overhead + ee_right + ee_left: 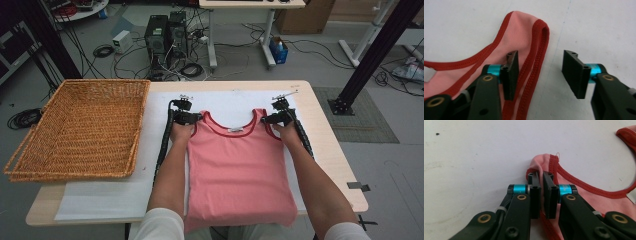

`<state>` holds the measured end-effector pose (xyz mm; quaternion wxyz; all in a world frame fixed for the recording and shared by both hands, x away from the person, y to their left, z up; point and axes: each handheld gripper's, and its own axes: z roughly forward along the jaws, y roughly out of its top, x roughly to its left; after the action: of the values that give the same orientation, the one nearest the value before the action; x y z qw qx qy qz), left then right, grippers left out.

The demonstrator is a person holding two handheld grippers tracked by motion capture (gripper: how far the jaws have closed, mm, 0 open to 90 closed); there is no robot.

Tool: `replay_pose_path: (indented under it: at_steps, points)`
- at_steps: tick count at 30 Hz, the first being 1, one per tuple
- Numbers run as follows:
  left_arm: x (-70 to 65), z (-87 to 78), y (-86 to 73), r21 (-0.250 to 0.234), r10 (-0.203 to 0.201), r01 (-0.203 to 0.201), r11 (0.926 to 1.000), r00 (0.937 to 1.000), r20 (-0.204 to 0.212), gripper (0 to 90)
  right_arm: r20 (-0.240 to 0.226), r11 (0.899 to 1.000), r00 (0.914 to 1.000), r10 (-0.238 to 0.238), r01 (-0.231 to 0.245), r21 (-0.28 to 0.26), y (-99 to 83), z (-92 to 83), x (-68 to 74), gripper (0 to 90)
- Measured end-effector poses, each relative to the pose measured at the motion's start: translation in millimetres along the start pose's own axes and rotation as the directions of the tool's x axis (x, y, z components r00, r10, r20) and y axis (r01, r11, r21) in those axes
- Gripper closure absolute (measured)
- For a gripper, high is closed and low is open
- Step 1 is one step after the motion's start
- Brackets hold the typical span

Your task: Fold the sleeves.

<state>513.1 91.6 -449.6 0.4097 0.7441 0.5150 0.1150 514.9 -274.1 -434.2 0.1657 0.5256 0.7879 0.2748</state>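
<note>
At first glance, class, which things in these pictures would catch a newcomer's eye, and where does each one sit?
The pink tank top with red trim lies flat in the middle of the white-covered table. A big woven basket sits at the table's left end. At the shoulder straps, the left hand-held gripper has pinched one strap, while the right hand-held gripper stands open astride the other strap's edge.

A wicker basket (80, 127) rests on the table's (327, 150) left end, computer towers (166, 35) behind.
</note>
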Motion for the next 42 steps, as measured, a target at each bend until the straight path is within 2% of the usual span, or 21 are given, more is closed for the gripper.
replay_pose_path:
  at_steps: [2, 4, 6, 8, 11, 13, 14, 17, 20, 21, 22, 25, 27, 28, 29, 32, 34, 35, 38, 40, 42]
  points:
    - [-0.5, 0.3, 0.1, -0.001, -0.001, 0.001, 1.0, 1.0, -0.008, 85.9, 0.012, 1.0, 0.9997, -0.019, 0.019, -0.003, 0.0, 0.3, 1.4, 58.6]
    - [-2.1, 0.3, 0.1, -0.003, -0.007, 0.007, 1.0, 0.9999, -0.014, 86.1, 0.002, 1.0, 0.9998, -0.021, 0.021, -0.008, 0.0, -0.7, 1.6, 79.4]
    - [-3.2, -0.9, 0.6, 0.0, -0.003, 0.003, 1.0, 0.9998, -0.021, 86.3, 0.011, 0.998, 0.9983, -0.058, 0.058, -0.005, 0.5, -0.1, 7.0, 85.6]
    - [-3.7, -3.3, 1.4, -0.018, -0.014, 0.014, 0.9997, 0.9998, -0.013, 86.3, 0.03, 0.996, 0.9957, -0.088, 0.088, -0.002, 0.5, -0.2, 10.8, 86.9]
    - [-4.6, -10.9, 3.4, -0.072, -0.024, 0.025, 0.9971, 0.9997, 0.007, 86.2, -0.007, 0.999, 0.9992, -0.04, 0.04, -0.015, -0.3, -3.6, 6.6, 87.4]
    - [-4.5, -16.2, 3.6, -0.108, -0.034, 0.037, 0.9935, 0.999, 0.027, 86.2, -0.034, 0.997, 0.999, -0.031, 0.029, -0.069, -1.6, -10.1, 6.5, 87.4]
    - [-4.5, -23.0, 3.6, -0.144, -0.034, 0.04, 0.9888, 0.9985, 0.042, 86.2, -0.038, 0.996, 0.9989, -0.028, 0.025, -0.086, -1.3, -13.8, 7.3, 87.4]
    - [-5.4, -32.2, 2.6, -0.191, -0.032, 0.044, 0.9805, 0.9973, 0.067, 86.2, -0.044, 0.986, 0.9969, -0.065, 0.058, -0.159, 1.2, -29.7, 11.5, 87.4]
    - [-9.4, -46.0, -0.2, -0.251, -0.011, 0.035, 0.9674, 0.9954, 0.095, 86.1, -0.054, 0.974, 0.9956, -0.077, 0.063, -0.217, 0.0, -44.2, 13.6, 87.4]
    - [-11.4, -51.3, -1.2, -0.274, -0.003, 0.031, 0.9611, 0.9946, 0.103, 86.1, -0.052, 0.97, 0.9948, -0.088, 0.073, -0.233, -1.8, -49.0, 14.1, 87.3]
    - [-14.0, -58.4, -2.7, -0.306, 0.006, 0.03, 0.9517, 0.9931, 0.117, 86.1, -0.051, 0.966, 0.9938, -0.099, 0.083, -0.246, -4.5, -53.8, 14.4, 87.3]
    - [-21.0, -73.0, -6.9, -0.352, 0.033, 0.017, 0.9358, 0.9901, 0.136, 86.1, -0.064, 0.952, 0.9937, -0.092, 0.069, -0.297, -14.5, -68.2, 13.5, 87.3]
    - [-26.3, -83.3, -11.8, -0.382, 0.056, 0.002, 0.9242, 0.9884, 0.141, 86.0, -0.075, 0.938, 0.9931, -0.091, 0.06, -0.342, -21.4, -77.6, 12.8, 87.3]
    - [-28.6, -88.6, -15.1, -0.395, 0.061, 0.003, 0.9186, 0.9872, 0.148, 86.0, -0.082, 0.934, 0.9924, -0.092, 0.057, -0.353, -24.6, -82.4, 13.8, 87.3]
    - [-31.4, -93.6, -18.7, -0.412, 0.066, 0.003, 0.911, 0.9861, 0.152, 86.0, -0.09, 0.93, 0.9913, -0.096, 0.057, -0.364, -27.8, -87.6, 15.2, 87.3]
    - [-39.9, -109.1, -30.5, -0.451, 0.089, -0.007, 0.8923, 0.9829, 0.161, 85.9, -0.088, 0.905, 0.9878, -0.128, 0.08, -0.417, -39.1, -105.1, 21.6, 87.2]
    - [-47.9, -117.9, -38.4, -0.457, 0.125, -0.039, 0.8884, 0.9793, 0.159, 85.9, -0.094, 0.891, 0.9847, -0.147, 0.09, -0.446, -47.5, -115.8, 26.4, 87.2]
    - [-52.1, -122.0, -43.0, -0.462, 0.141, -0.05, 0.8855, 0.9764, 0.163, 85.8, -0.093, 0.886, 0.9824, -0.162, 0.103, -0.451, -51.9, -120.4, 28.7, 87.2]
    - [-62.7, -134.1, -59.3, -0.487, 0.164, -0.062, 0.871, 0.972, 0.169, 85.7, -0.102, 0.867, 0.9787, -0.178, 0.107, -0.488, -70.5, -132.8, 36.2, 87.2]
    - [-68.7, -140.4, -73.6, -0.501, 0.172, -0.06, 0.8636, 0.9687, 0.179, 85.5, -0.108, 0.862, 0.9775, -0.181, 0.105, -0.495, -82.1, -137.5, 39.4, 87.2]
    - [-71.8, -142.5, -84.5, -0.497, 0.18, -0.065, 0.8652, 0.9661, 0.186, 85.3, -0.124, 0.86, 0.9754, -0.182, 0.097, -0.5, -95.4, -139.5, 42.1, 87.1]
